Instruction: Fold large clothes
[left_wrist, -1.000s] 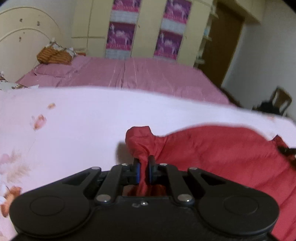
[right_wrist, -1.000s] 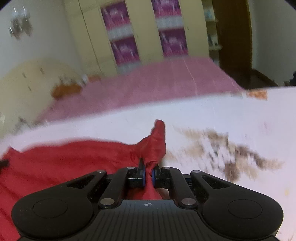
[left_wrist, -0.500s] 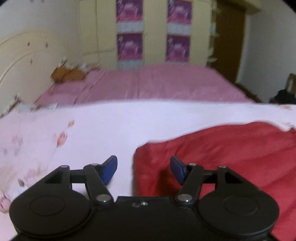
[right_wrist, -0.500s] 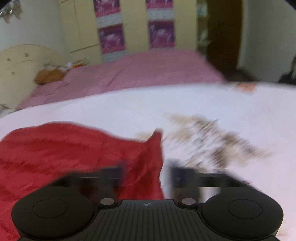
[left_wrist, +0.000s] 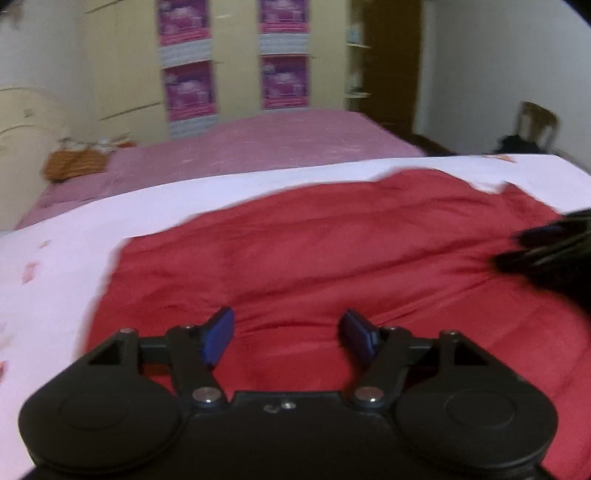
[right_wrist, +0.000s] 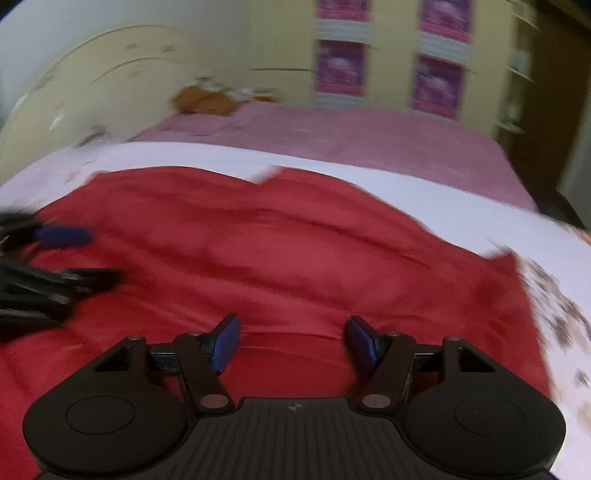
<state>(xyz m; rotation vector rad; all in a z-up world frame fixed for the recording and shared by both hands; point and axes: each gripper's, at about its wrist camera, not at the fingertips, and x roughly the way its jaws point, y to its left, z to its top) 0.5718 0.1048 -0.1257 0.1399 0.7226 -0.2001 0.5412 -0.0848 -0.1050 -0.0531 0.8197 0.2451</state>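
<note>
A large red garment (left_wrist: 332, 251) lies spread flat on a pale pink floral sheet (left_wrist: 59, 258); it also fills the right wrist view (right_wrist: 280, 251). My left gripper (left_wrist: 288, 334) is open and empty above the garment's near left part. My right gripper (right_wrist: 291, 338) is open and empty above the garment's near right part. The right gripper shows blurred at the right edge of the left wrist view (left_wrist: 546, 251). The left gripper shows blurred at the left edge of the right wrist view (right_wrist: 44, 273).
A second bed with a pink cover (left_wrist: 266, 147) stands behind, with an orange bundle (left_wrist: 74, 164) near its cream headboard (right_wrist: 92, 81). Wardrobe doors with purple posters (left_wrist: 284, 77) line the back wall. A chair (left_wrist: 535, 125) stands at the far right.
Both grippers let go of the garment's corners and opened. Both then swung inward over the middle of the garment, which now lies flat.
</note>
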